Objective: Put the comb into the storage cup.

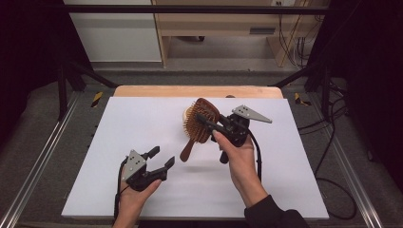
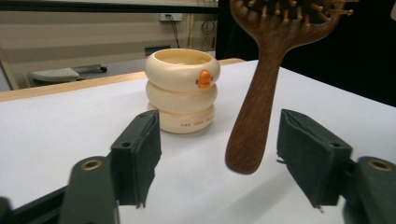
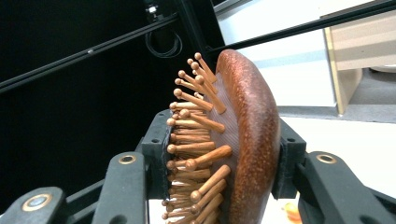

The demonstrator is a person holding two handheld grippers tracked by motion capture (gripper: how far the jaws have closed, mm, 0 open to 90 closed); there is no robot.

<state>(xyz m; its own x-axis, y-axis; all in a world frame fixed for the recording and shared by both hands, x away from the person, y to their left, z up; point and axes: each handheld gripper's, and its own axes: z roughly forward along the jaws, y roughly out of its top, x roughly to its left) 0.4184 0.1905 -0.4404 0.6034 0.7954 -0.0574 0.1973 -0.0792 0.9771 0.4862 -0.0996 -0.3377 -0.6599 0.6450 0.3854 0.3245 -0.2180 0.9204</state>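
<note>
Where writing goes, small red print runs along the bottom ring of the cream holder point(image 2: 182, 90), too small to read; an orange duck-like mark sits on its top ring. The holder, three stacked rings, stands on the white sheet point(image 1: 142, 123) just behind the brush point(image 1: 199, 124) in the high view. The right gripper point(image 1: 209, 124) clamps the brush head between both pads, bristles against one pad, wooden back against the other. The brush hangs off the sheet, handle pointing toward 7 o'clock. The left gripper point(image 1: 161, 157) sits at 7 o'clock of the brush, jaws apart, nothing pressed; in its own view the handle tip point(image 2: 254, 116) hangs beyond the gap. Dark frame bars and cables ring the table point(image 1: 195, 90).
</note>
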